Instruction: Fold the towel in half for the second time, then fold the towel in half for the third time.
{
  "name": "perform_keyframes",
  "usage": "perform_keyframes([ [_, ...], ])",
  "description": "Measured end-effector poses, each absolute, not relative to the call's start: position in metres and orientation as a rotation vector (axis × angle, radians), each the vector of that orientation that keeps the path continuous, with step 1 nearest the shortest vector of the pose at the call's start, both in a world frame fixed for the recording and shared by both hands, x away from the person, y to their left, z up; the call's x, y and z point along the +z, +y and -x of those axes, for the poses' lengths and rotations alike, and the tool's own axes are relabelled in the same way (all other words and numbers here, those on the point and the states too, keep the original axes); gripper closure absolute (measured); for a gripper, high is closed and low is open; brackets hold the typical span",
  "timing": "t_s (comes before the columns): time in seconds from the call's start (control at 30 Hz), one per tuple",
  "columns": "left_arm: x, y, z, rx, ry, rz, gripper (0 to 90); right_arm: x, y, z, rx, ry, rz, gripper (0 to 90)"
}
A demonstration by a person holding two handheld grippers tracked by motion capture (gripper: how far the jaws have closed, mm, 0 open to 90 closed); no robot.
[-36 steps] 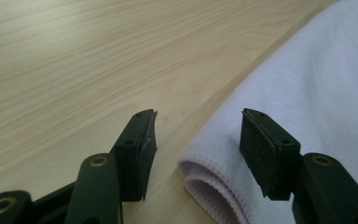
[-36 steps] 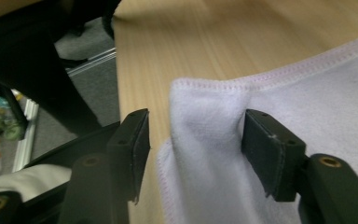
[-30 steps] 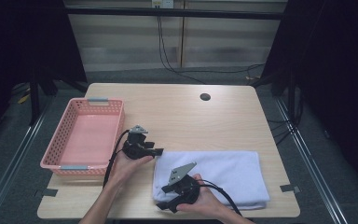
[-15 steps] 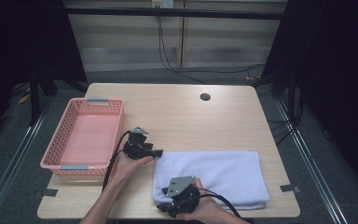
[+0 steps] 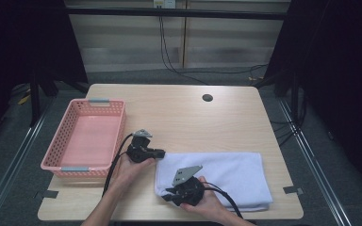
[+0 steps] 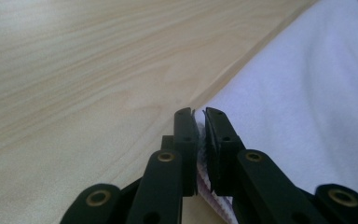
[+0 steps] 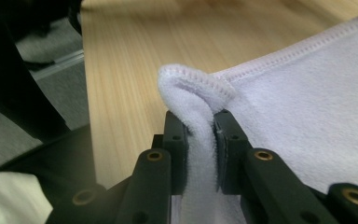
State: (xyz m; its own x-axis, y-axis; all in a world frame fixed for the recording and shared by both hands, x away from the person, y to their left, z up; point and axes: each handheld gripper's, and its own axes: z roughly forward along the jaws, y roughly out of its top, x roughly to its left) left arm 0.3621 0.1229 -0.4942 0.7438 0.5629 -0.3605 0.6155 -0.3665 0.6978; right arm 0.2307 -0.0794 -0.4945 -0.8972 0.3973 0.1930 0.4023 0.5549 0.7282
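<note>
A folded white towel [image 5: 226, 176] lies on the near right part of the wooden table [image 5: 179, 117]. My left gripper [image 5: 161, 153] is at the towel's far left corner, shut on the thin edge of the towel [image 6: 307, 93]; in the left gripper view the left gripper [image 6: 199, 114] pinches the cloth between its jaws. My right gripper [image 5: 166, 197] is at the near left corner. In the right gripper view the right gripper [image 7: 198, 116] is shut on a bunched fold of the towel [image 7: 307, 93], whose hemmed corner pokes up above the jaws.
A pink plastic basket [image 5: 56, 157] stands at the table's left side. A small dark hole [image 5: 207, 98] sits in the tabletop at the far right. The table's near edge is just under the right hand. Grey floor and dark frame posts surround the table.
The right gripper has shifted a little left and down onto the towel's near left corner and closed on it. The left gripper has stayed at the far left corner.
</note>
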Motion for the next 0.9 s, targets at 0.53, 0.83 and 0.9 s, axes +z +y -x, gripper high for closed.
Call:
perform_keyframes([
  [0.53, -0.451, 0.133, -0.367, -0.071, 0.900, -1.967, 84.4, -0.453, -0.080, -0.239, -1.454, -2.658, 0.723, 79.6],
  [0.83, -0.404, 0.143, -0.362, 0.038, 0.883, -1.985, 84.4, -0.423, -0.069, -0.236, -1.617, -2.587, 0.698, 79.7],
  [0.9, -0.391, 0.142, -0.360, 0.085, 0.870, -2.018, 84.4, -0.413, -0.067, -0.235, -1.656, -2.579, 0.678, 79.7],
])
